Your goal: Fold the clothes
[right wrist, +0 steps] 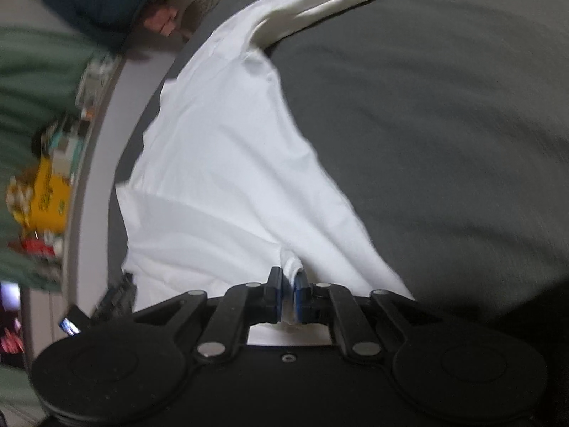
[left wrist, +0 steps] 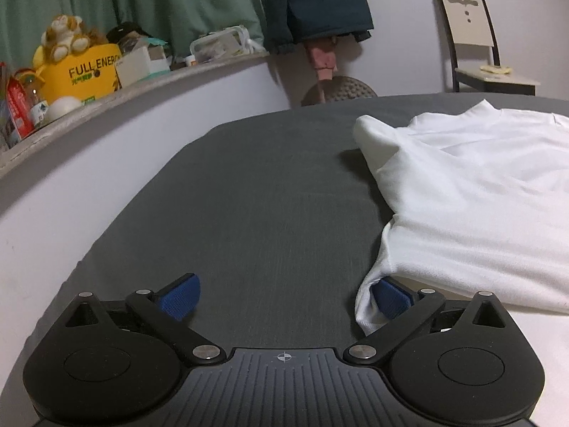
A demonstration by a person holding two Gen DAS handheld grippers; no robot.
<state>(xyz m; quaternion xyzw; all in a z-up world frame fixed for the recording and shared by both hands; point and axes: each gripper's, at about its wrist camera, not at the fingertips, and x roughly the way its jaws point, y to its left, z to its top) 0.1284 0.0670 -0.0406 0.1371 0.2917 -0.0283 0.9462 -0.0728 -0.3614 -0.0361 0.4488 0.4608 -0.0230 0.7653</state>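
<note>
Meanwhile, on a dark grey bed sheet (left wrist: pixel 256 213), a white long-sleeved top (left wrist: pixel 473 192) is lying partly spread, and every other thing in view is best placed against it. At the top's near hem corner the left gripper (left wrist: pixel 284 300) is hovering low over the sheet with its blue-padded fingers (left wrist: pixel 179 299) standing wide apart; the right-hand pad is touching, or tucked just under, the hanging corner of cloth, while the other pad is well clear of it over bare sheet, so nothing is being pinched there yet. That placing reads as a hand lining up to take the corner for a fold. At another edge of the top, the right gripper (right wrist: pixel 288 297) is holding its two fingers nearly together with a small bunched wad of the white fabric between them, the pads appearing to be pressing on it; the cloth is fanning out from that pinch, which suggests the grip is there to lift or carry the edge across. One sleeve (left wrist: pixel 373 138) is lying doubled over near the top's far side. Beyond the top, a chair (left wrist: pixel 476 46) is standing against the wall, and well away to the far side of the sheet a ledge (left wrist: pixel 142 85) is carrying a yellow box (left wrist: pixel 85 74) and a plush toy (left wrist: pixel 65 37).
</note>
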